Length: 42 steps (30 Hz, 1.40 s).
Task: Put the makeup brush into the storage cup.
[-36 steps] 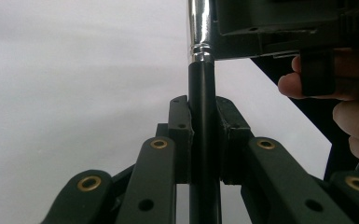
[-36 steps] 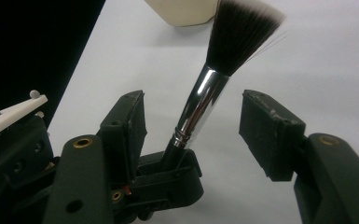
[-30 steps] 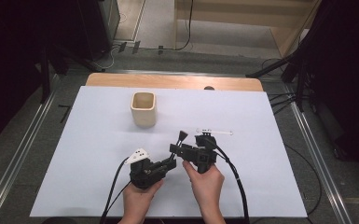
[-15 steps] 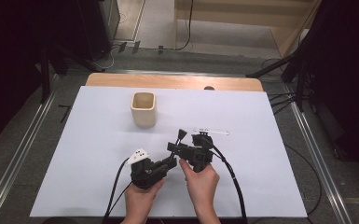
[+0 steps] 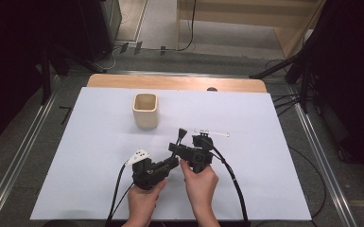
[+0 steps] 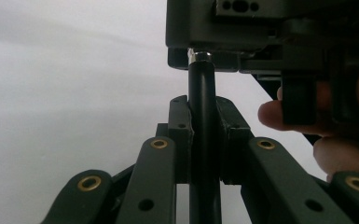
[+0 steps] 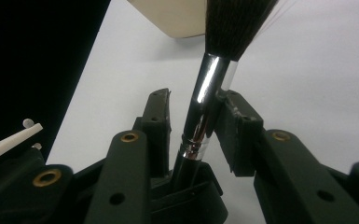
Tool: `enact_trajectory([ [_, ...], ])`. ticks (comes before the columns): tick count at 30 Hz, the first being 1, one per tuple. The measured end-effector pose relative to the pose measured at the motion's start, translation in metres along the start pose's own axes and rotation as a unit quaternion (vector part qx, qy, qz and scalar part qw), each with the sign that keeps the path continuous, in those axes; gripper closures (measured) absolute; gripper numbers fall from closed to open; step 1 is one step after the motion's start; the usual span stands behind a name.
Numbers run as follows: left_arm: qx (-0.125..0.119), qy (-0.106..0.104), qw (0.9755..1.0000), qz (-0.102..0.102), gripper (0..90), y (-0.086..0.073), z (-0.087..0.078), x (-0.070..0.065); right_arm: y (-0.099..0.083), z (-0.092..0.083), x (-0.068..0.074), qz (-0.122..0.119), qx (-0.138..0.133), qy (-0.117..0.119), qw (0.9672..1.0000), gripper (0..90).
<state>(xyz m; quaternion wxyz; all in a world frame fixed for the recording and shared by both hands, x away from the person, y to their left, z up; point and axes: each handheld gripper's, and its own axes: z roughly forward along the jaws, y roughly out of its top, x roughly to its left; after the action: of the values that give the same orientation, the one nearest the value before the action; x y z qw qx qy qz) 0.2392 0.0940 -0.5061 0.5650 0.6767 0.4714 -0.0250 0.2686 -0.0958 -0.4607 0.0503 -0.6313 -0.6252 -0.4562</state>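
A brush with a black handle (image 6: 204, 140), a silver ferrule (image 7: 210, 88) and dark bristles (image 5: 182, 132) is held up over the white table (image 5: 264, 179). My left gripper (image 5: 172, 161) is shut on the handle, its pads (image 6: 181, 126) pressed to both sides. My right gripper (image 5: 176, 145) has the ferrule between its jaws, which have just been closing. One pad (image 7: 233, 116) touches the ferrule and the other still stands a little apart. A beige cup (image 5: 145, 110) stands farther back on the table.
A thin white stick (image 5: 211, 133) lies on the table just behind the right gripper. Black cables (image 5: 231, 179) trail from both grippers to the front edge. Metal rails (image 5: 19, 156) run along both sides of the table.
The right gripper's jaws have narrowed around the brush's ferrule, and that hand has shifted slightly left. The left gripper has kept still with the handle in it.
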Motion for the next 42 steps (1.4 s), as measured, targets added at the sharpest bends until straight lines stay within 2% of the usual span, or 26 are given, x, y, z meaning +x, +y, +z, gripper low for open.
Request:
enact_trajectory([
  [3,-0.003,-0.007,1.0,-0.006,79.6,0.0,0.001,0.0,-0.001,0.001,0.001,-0.008,-0.003,-0.006,0.9999,69.1],
  [7,-0.005,-0.011,0.9999,-0.007,79.6,-0.001,0.002,0.001,-0.001,0.003,0.0,-0.005,0.0,-0.005,1.0,74.0],
  [14,-0.001,-0.015,0.9999,-0.009,79.5,-0.002,0.003,0.001,-0.001,0.002,-0.001,0.001,0.0,0.002,1.0,76.0],
  [19,0.006,-0.016,0.9998,-0.004,79.3,-0.001,0.003,0.003,-0.002,0.003,-0.003,0.017,0.001,0.019,0.9997,77.8],
  [25,0.013,-0.019,0.9997,-0.001,78.7,0.0,0.003,0.003,-0.001,0.003,-0.003,0.019,0.005,0.023,0.9996,78.2],
  [30,0.026,-0.016,0.9994,0.016,72.0,0.002,0.003,0.001,-0.001,0.003,-0.004,0.018,0.009,0.023,0.9995,78.2],
  [42,0.076,-0.025,0.9966,0.02,53.0,0.01,0.006,0.0,0.003,-0.004,-0.01,0.013,0.007,0.012,0.9998,78.3],
])
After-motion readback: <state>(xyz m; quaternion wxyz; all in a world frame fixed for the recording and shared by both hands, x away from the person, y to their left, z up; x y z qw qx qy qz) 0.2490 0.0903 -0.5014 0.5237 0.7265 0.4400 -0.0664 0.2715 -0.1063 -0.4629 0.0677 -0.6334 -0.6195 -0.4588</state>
